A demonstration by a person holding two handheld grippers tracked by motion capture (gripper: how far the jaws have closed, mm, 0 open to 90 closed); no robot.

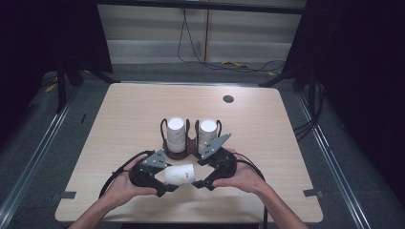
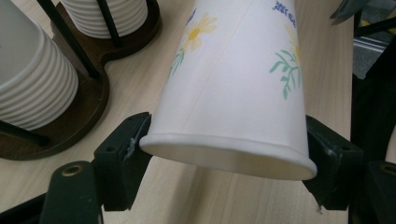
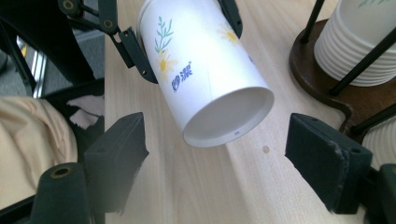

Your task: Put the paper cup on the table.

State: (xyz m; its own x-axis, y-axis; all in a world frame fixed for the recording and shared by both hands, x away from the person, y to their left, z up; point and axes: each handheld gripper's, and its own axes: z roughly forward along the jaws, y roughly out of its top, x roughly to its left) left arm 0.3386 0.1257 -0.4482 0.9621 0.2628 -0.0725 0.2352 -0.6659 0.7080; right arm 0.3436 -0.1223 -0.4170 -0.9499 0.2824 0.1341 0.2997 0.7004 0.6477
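A white paper cup [image 1: 180,174] printed with flowers is held on its side just above the table's near edge. My left gripper [image 2: 229,158] is shut on the cup [image 2: 233,84] at its rim end, one pad [image 2: 126,154] on each side. The cup's recessed base [image 3: 229,119] points at my right gripper [image 3: 215,158], which stands open, its jaws wide on either side and not touching. In the high view the left gripper [image 1: 166,181] and right gripper [image 1: 198,180] face each other across the cup.
Behind the cup a dark wooden holder [image 1: 184,151] carries two upside-down stacks of white cups [image 1: 175,132] [image 1: 207,133] inside black wire loops. A round grommet hole [image 1: 228,99] is at the table's far right. Cables lie on the floor beyond the table.
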